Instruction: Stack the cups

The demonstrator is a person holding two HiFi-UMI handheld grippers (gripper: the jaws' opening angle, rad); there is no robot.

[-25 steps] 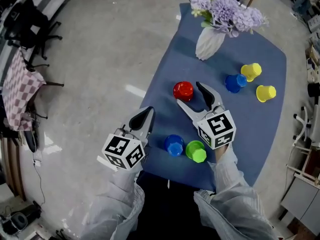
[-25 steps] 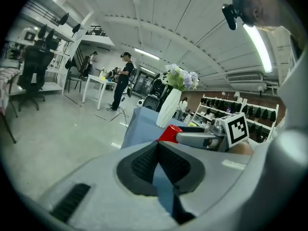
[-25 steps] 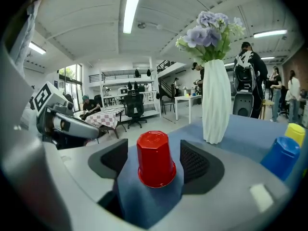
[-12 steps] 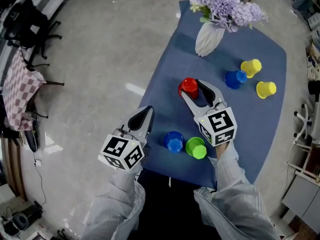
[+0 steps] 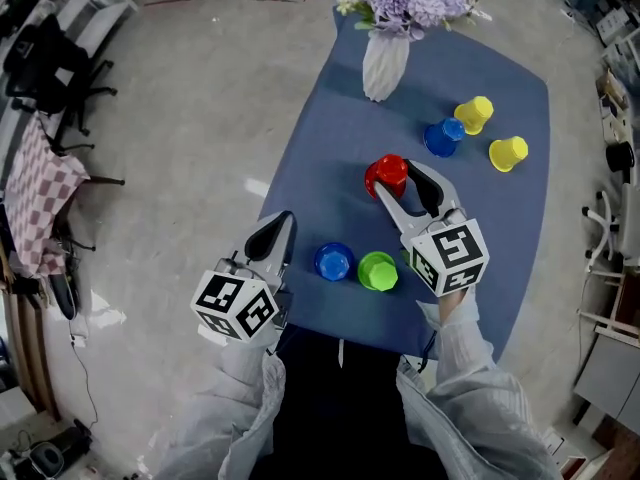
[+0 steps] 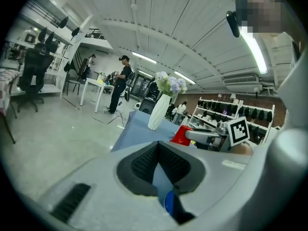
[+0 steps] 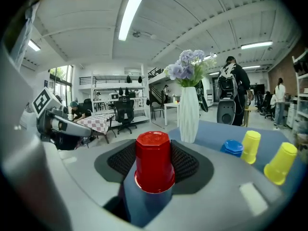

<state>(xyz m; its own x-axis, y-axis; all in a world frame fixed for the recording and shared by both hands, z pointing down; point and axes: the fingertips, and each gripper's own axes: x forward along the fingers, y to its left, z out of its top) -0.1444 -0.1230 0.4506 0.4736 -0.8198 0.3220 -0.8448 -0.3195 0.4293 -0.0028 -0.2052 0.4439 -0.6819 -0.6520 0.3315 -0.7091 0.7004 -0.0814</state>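
An upside-down red cup [image 5: 386,172] [image 7: 154,163] sits between the pads of my right gripper [image 5: 395,179] [image 7: 153,150]. Its jaws have just been closing and now press on the cup's sides above the blue tablecloth [image 5: 330,158]. A blue cup [image 5: 333,261] and a green cup [image 5: 378,270] stand upside down side by side near the front edge. My left gripper [image 5: 284,221] [image 6: 157,146] hovers left of them at the cloth's edge, fingertips together, holding nothing. Another blue cup [image 5: 441,138] and two yellow cups [image 5: 474,114] [image 5: 508,153] lie at the far right.
A white vase with purple flowers [image 5: 385,60] stands at the table's far end. The table's left edge drops to a grey floor [image 5: 180,118]. Chairs and a checked cloth [image 5: 45,188] are far left, shelving at the right.
The right gripper's jaws went from open beside the red cup to closed around it, and cup and gripper shifted right. The left gripper moved a little; the camera view shifted too.
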